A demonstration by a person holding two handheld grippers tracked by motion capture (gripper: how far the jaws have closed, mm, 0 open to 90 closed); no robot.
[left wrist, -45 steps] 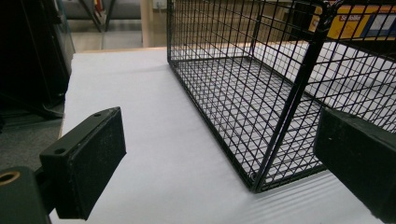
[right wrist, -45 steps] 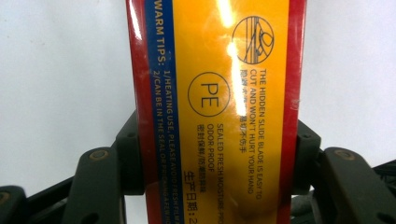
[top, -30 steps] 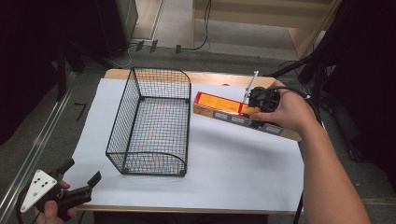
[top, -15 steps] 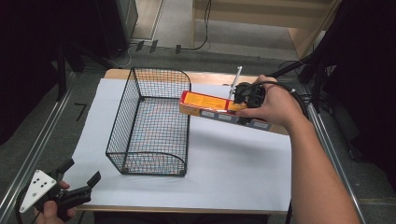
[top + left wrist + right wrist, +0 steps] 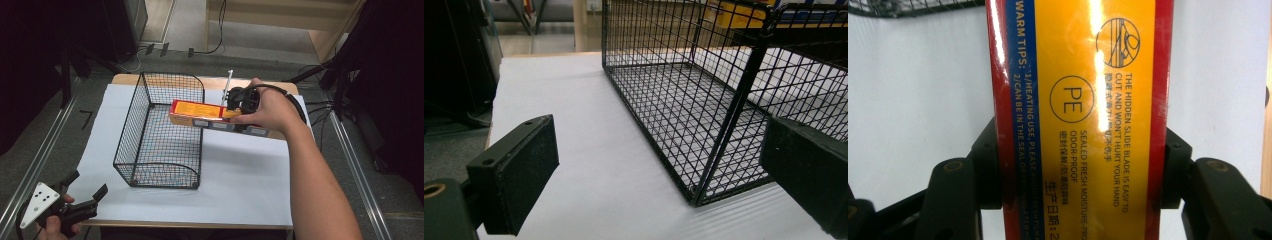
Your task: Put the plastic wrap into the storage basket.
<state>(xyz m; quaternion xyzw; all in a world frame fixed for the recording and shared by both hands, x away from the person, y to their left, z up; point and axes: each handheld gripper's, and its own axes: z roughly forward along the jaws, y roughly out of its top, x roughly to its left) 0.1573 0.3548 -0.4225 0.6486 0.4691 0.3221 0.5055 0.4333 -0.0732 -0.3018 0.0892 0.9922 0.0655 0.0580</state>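
Right gripper (image 5: 239, 101), upper centre of the high view, is clamped across the width of the cling-film box (image 5: 196, 111); in the right gripper view the two jaws press both long edges of the box (image 5: 1080, 120), label up, printed "PE" and "sealed fresh". The box's long axis runs left-right in the high view, extending from the jaws toward frame left. Its free end sits over the right-hand wall of the wire basket (image 5: 161, 131), apparently lifted above the rim and not inside yet; exact height can't be read. Key relation: the basket opening lies to the left of the jaws, along the box's own axis, so my guess is the next move is further leftward travel, then a drop onto the basket floor. Watch the leading end for snagging the top wire. Left gripper (image 5: 75, 197), lower-left corner of the high view, is spread wide and holding nothing, resting off the white sheet (image 5: 240, 180); its own view looks at the basket's near corner (image 5: 704, 150). The right hand is far nearer the box. Count: one box, one basket, two grippers.
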